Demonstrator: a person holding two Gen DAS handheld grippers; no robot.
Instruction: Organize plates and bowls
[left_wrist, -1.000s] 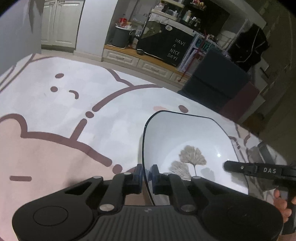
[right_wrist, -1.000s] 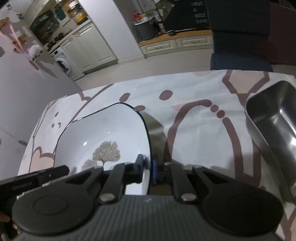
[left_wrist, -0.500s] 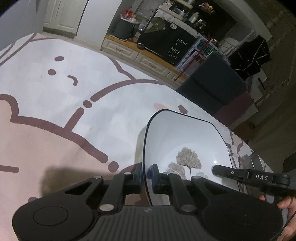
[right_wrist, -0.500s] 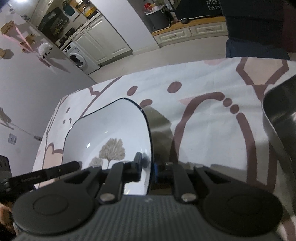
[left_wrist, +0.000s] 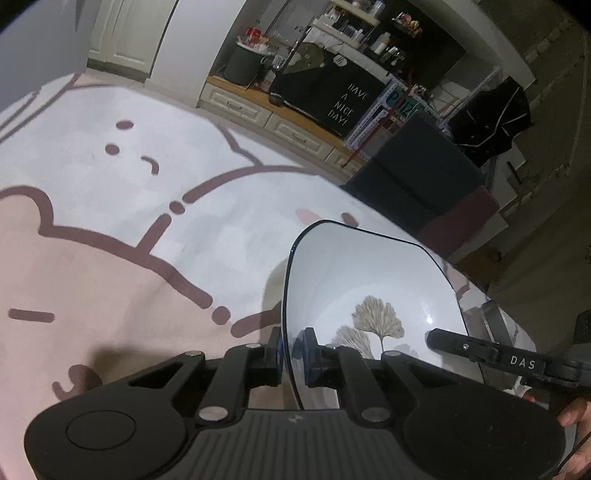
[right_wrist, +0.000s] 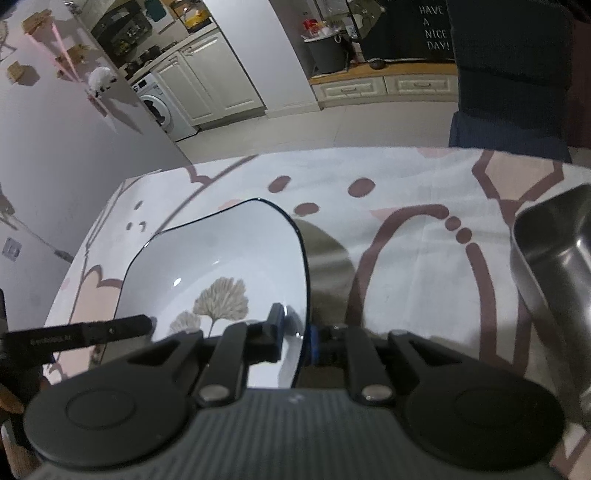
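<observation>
A white squarish plate (left_wrist: 369, 280) with a dark rim and a beige tree print is held between both grippers above the table. My left gripper (left_wrist: 291, 349) is shut on the plate's left rim. My right gripper (right_wrist: 301, 338) is shut on its right rim; the plate (right_wrist: 221, 254) fills the left of the right wrist view. The other gripper's finger shows at the plate's far side in each view. A steel container (right_wrist: 554, 266) stands to the right of the plate.
The table is covered by a white and pink cartoon-print cloth (left_wrist: 147, 229). Beyond the table's far edge are a dark chair (left_wrist: 417, 177), low drawers and white cabinets. A grey wall runs along the table's left side (right_wrist: 55, 155).
The plate and both grippers have shifted slightly over the table; the views have swung a little. Both grips stay shut on the plate's rims.
</observation>
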